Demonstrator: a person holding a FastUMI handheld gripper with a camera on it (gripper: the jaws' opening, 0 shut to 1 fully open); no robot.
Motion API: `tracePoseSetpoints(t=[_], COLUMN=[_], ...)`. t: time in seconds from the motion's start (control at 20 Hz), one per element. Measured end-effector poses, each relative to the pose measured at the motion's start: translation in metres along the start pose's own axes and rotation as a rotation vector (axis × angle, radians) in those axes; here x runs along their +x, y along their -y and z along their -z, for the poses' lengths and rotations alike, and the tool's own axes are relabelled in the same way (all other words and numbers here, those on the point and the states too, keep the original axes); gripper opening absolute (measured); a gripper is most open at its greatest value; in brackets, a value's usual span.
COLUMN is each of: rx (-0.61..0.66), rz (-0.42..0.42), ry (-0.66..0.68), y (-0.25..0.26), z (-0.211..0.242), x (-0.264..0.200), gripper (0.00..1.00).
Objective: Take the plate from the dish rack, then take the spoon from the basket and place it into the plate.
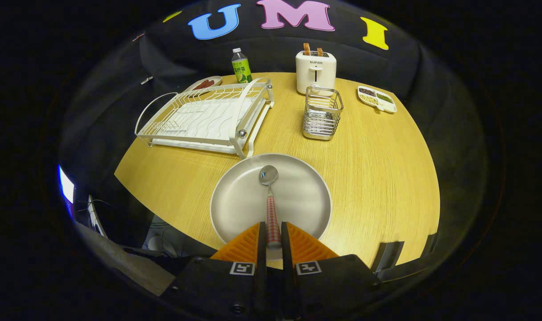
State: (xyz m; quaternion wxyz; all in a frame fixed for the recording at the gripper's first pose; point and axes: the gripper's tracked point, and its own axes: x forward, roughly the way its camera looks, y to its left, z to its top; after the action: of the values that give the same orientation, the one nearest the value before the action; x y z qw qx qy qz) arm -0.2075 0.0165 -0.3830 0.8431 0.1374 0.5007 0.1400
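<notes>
Gripper view: spoon (271,200) between the tongs (273,236), over plate (235,209).

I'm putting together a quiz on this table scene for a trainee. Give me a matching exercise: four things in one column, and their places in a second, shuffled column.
Things:
1. spoon
2. plate
3. dish rack
4. basket

Places:
A. in front of the toaster
B. handle between the gripper fingers, bowl over the plate
C. beside the bottle, beyond the plate
D. on the table, just ahead of the fingers

Pairs: 1-B, 2-D, 3-C, 4-A
</notes>
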Motion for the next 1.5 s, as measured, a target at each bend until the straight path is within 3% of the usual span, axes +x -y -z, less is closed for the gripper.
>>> tracePoseSetpoints(t=[0.1, 0.4, 0.45, 0.75, 1.0, 1.25, 1.5], rx=[0.017, 0.060, 0.060, 0.051, -0.054, -0.066, -0.090], rz=[0.006, 0.020, 0.021, 0.026, 0.072, 0.078, 0.073], ry=[0.009, 0.026, 0.026, 0.088, 0.337, 0.594, 0.758], y=[0.004, 0.010, 0.009, 0.001, -0.005, -0.020, -0.029], z=[-0.003, -0.009, -0.009, -0.033, -0.127, -0.226, -0.281], x=[0.000, 0.000, 0.000, -0.015, -0.069, -0.146, -0.215], gripper=[0.26, 0.87, 0.91, 0.96, 0.99, 0.96, 0.96])
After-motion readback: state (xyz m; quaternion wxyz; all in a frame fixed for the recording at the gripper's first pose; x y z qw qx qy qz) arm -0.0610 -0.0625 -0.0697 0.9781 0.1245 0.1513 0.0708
